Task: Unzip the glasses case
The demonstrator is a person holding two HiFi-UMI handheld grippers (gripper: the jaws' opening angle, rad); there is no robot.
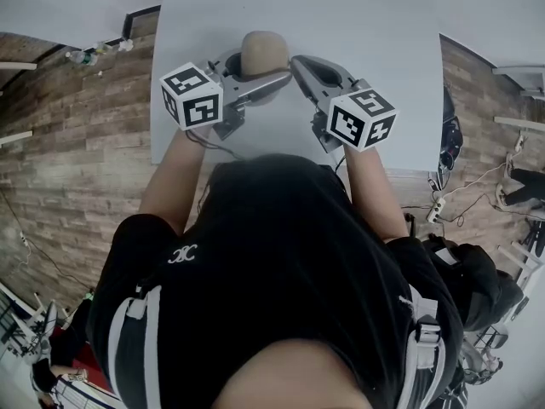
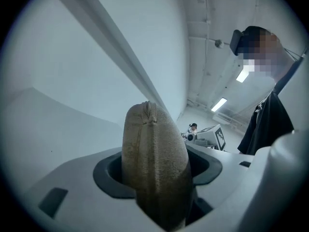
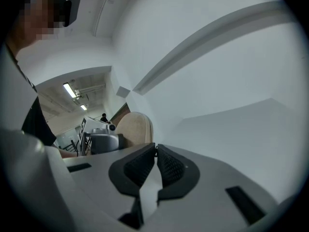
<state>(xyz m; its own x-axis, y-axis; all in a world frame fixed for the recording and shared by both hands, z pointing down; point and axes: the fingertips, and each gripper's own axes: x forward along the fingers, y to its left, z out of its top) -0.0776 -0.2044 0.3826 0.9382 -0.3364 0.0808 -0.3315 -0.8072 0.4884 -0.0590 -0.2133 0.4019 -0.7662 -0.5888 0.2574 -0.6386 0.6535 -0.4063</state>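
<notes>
- Left tongs point(image 2: 158, 172) stand spread wide, clamped on the tan glasses case point(image 2: 149, 139), which is held on end over the white bench point(image 1: 366, 24).
- Right tongs point(image 3: 156, 153) are pressed together and empty, near the case.
- Best next: part them, nip the zip pull point(image 2: 148, 109) at the case's far end, and draw it along the seam against a firm left grip.
- Case looks rounded and fuzzy-clothed, with its zip closed where visible.

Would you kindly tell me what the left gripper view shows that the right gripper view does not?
Only the left gripper view: the left tool clamped on the tan glasses case, seen end-on, with the zipper at its upper tip.
Only the right gripper view: the right tool with its jaws shut together and nothing between them.
Both: the case, the opposite tool in the background beside it, and the person's dark clothing at the frame edge.
</notes>
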